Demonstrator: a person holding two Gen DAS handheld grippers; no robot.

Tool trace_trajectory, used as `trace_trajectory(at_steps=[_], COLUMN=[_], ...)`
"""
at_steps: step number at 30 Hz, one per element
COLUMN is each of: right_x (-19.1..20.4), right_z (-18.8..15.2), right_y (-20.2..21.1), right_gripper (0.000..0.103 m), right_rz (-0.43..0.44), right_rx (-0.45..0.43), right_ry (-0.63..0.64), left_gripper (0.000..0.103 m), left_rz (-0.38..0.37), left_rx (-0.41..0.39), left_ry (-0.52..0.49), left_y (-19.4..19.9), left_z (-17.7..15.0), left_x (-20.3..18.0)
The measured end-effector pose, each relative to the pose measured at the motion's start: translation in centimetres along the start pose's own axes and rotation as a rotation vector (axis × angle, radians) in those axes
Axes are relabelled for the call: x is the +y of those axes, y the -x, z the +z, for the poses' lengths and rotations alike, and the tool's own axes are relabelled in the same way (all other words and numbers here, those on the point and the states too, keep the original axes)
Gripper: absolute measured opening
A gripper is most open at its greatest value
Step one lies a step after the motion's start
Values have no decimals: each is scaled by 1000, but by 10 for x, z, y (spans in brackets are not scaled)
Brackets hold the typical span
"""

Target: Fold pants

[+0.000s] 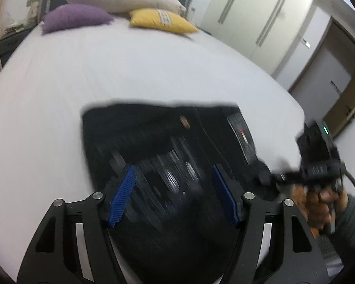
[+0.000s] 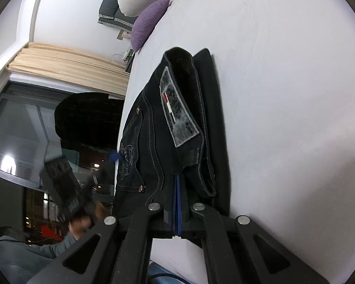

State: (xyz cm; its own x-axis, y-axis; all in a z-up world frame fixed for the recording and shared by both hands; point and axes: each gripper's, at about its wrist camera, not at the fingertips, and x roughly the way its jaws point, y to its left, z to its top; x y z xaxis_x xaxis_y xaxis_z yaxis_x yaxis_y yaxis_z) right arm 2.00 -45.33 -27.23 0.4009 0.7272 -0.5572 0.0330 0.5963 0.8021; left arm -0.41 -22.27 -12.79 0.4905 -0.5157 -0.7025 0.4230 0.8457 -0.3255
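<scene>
Right wrist view: black jeans point(image 2: 177, 123) folded into layers, near bed point(image 2: 284, 94) edge; right gripper point(image 2: 177, 203) clamped on waistband. Left gripper point(image 1: 175, 194) spread open above jeans. Folding judged well advanced, final fold pending.

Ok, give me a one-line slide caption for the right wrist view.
Right gripper shut on the waistband edge of dark jeans lying on a white bed.

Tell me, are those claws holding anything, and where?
The right gripper pinches the jeans near the waistband edge. The left gripper is open over them, holding nothing.
</scene>
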Motion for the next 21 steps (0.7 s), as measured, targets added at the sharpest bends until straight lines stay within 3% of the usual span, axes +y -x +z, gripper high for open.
trace_trajectory(at_steps=[3, 7, 12, 16, 21], right_x=[2, -7, -11, 1, 1], right_z=[5, 6, -1, -12, -14], right_y=[-2, -4, 1, 6, 6], right_gripper=[0, 0, 0, 0, 0], right_rz=[-33, -21, -30, -71, -81], right_rx=[15, 5, -8, -8, -27], right_ry=[8, -21, -23, 0, -15], left_gripper=[64, 44, 33, 33, 33], left_rz=[-21, -41, -74, -8, 89], left_rx=[43, 156, 146, 116, 119], left_ry=[17, 57, 109, -19, -146], left_y=[-20, -71, -75, -41, -14], left_z=[27, 42, 47, 33, -25], left_x=[20, 51, 70, 45, 17])
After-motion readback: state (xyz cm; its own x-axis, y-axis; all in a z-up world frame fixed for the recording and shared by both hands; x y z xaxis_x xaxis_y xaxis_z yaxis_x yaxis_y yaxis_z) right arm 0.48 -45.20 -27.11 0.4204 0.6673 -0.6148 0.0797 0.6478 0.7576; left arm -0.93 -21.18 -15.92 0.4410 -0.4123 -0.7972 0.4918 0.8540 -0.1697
